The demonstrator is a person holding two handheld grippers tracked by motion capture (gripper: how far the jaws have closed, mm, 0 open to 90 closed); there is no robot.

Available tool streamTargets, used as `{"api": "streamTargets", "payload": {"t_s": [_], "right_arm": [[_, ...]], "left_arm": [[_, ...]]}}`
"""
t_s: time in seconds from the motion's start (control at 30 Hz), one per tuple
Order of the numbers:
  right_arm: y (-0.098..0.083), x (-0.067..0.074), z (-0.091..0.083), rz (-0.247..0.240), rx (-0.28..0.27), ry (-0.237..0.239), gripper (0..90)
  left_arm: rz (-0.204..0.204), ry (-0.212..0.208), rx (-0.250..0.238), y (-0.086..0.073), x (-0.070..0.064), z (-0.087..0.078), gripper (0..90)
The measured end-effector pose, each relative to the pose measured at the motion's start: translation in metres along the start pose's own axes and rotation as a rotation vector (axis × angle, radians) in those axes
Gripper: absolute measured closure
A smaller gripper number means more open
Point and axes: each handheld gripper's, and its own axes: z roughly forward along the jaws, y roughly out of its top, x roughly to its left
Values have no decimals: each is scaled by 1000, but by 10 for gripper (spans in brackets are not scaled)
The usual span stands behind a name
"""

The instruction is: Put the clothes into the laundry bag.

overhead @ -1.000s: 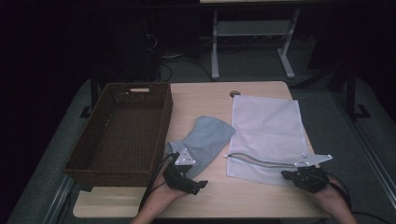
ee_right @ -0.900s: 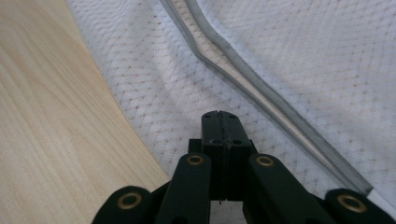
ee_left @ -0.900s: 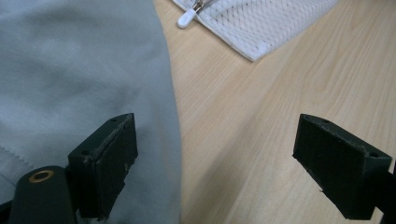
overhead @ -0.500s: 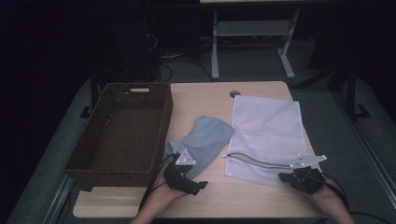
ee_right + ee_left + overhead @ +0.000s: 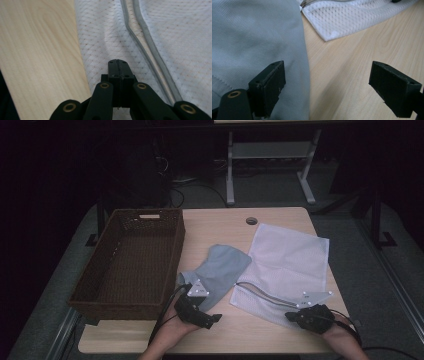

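Left gripper (image 5: 212, 316) rests with jaws wide apart; right gripper (image 5: 292, 316) has jaws pressed together.

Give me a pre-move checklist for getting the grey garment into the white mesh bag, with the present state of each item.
1. Left gripper open and ready to grasp: ok, its jaws stand wide apart in the left gripper view.
2. Grey garment between the left jaws: not ok, one jaw rests on the cloth, the other stands over bare table.
3. Right gripper shut: ok, its jaws are pressed together over the white mesh bag.
4. Right gripper actually pinching the mesh: cannot tell.
5. Zipper open: ok, its two grey sides lie apart.
6. Bag mouth lifted wide enough for the garment: cannot tell.
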Motion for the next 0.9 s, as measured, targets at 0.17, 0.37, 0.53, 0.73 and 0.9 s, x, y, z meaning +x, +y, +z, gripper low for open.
{"api": "streamTargets", "payload": {"t_s": [0.17, 0.37, 0.53, 0.73, 0.9], "right_arm": [[6, 11, 5, -32, 1, 25, 899], [15, 24, 12, -73, 5, 54, 899], [24, 35, 19, -100, 2, 81, 899], [37, 51, 29, -139, 1, 105, 899], [48, 61, 39, -163, -4, 118, 899]], "left_arm": [[3, 0, 1, 0, 0, 0, 131], [2, 0, 3, 0, 0, 0, 131], [3, -1, 4, 0, 0, 0, 131], [2, -1, 6, 0, 0, 0, 131], [2, -2, 7, 0, 0, 0, 131]]}}
